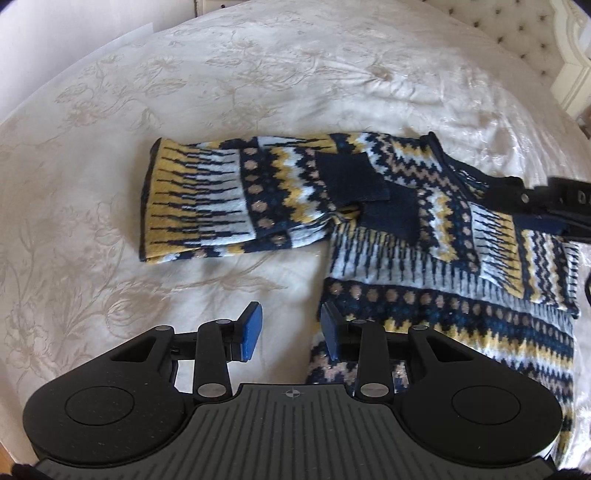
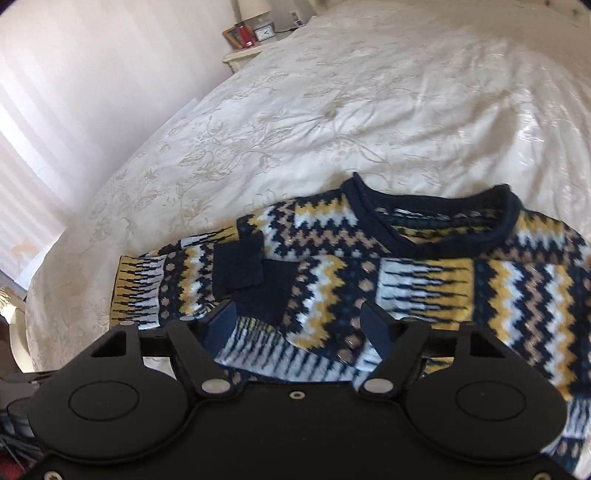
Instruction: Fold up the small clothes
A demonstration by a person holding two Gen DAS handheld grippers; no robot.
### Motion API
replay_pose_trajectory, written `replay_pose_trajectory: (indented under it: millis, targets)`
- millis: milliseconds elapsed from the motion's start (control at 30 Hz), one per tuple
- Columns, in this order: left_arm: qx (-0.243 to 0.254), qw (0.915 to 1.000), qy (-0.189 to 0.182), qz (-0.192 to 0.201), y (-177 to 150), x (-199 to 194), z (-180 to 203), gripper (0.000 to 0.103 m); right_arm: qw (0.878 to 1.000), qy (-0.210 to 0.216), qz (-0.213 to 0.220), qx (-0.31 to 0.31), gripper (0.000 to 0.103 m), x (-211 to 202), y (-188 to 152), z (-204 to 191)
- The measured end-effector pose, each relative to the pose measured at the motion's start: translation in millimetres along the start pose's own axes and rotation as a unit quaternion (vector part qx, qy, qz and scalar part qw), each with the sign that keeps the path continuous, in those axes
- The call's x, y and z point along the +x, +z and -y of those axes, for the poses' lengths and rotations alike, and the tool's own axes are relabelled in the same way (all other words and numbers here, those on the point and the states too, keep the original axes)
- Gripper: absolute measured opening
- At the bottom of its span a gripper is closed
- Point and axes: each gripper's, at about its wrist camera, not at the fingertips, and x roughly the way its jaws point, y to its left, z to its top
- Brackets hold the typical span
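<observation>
Left gripper: (image 1: 291, 332) spread, nothing between its blue pads (image 1: 251, 332); it hovers low over the bedspread, just beside the sweater's lower left edge.
Right gripper: (image 2: 299, 325) spread, nothing pinched; it hangs over the sweater's chest, its dark pads (image 2: 376, 328) above the knit. In the left wrist view part of it shows at the right edge (image 1: 546, 199), over the sweater's shoulder area.
Sweater: (image 1: 461, 266) navy, yellow, white and tan patterned knit, lying flat on the bed with its front up; in the left wrist view it fills the right half.
Neckline: (image 2: 428, 240) navy ribbed collar, at the far end from the right gripper, open toward the headboard side.
Sleeves: one sleeve (image 1: 207, 199) stretches out to the left across the bedspread; two navy cuffs (image 1: 354, 181) lie on the chest, one overlapping the other.
Bedspread: (image 1: 258, 74) cream with a pale floral pattern, lightly wrinkled, under everything.
Headboard: (image 1: 532, 40) tufted, cream, at the far right corner.
Nightstand: (image 2: 243, 55) beyond the bed, carrying a small clock (image 2: 264, 33), a red object and a framed picture.
</observation>
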Motion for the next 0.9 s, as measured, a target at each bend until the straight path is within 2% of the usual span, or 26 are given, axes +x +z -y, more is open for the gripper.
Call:
replay_pose_trajectory:
  millis: [100, 233, 600, 700, 767, 900]
  targets:
    - [-0.008, 0.9999, 0.003, -0.009, -1.6, 2.8, -14.8, 0.034, 1.0, 0.021, -0.013, -0.011, 0.066, 31.0, 12.9, -11.4]
    - [-0.014, 0.9998, 0.007, -0.016, -1.8, 4.7, -30.9, 0.034, 0.998, 0.041, -0.037, -0.01, 0.062, 73.3, 25.5, -23.2]
    - [-0.042, 0.9987, 0.021, -0.02, -0.9, 5.0, -62.5, 0.034, 0.996, 0.028, -0.083, -0.029, 0.059, 146.2, 36.0, -40.0]
    - [-0.05, 0.9982, 0.025, -0.02, -1.9, 3.6, -65.6, 0.034, 0.996, 0.033, -0.082, -0.023, 0.041, 151.3, 37.2, -42.2]
    - [-0.051, 0.9982, 0.025, -0.02, -2.4, 2.7, -64.9, 0.034, 0.996, 0.034, -0.076, -0.028, 0.019, 150.4, 38.2, -47.0]
    - [-0.045, 0.9986, 0.022, -0.016, -1.8, -0.4, -57.7, 0.034, 0.995, 0.078, -0.052, -0.026, 0.014, 127.9, 46.4, -56.6]
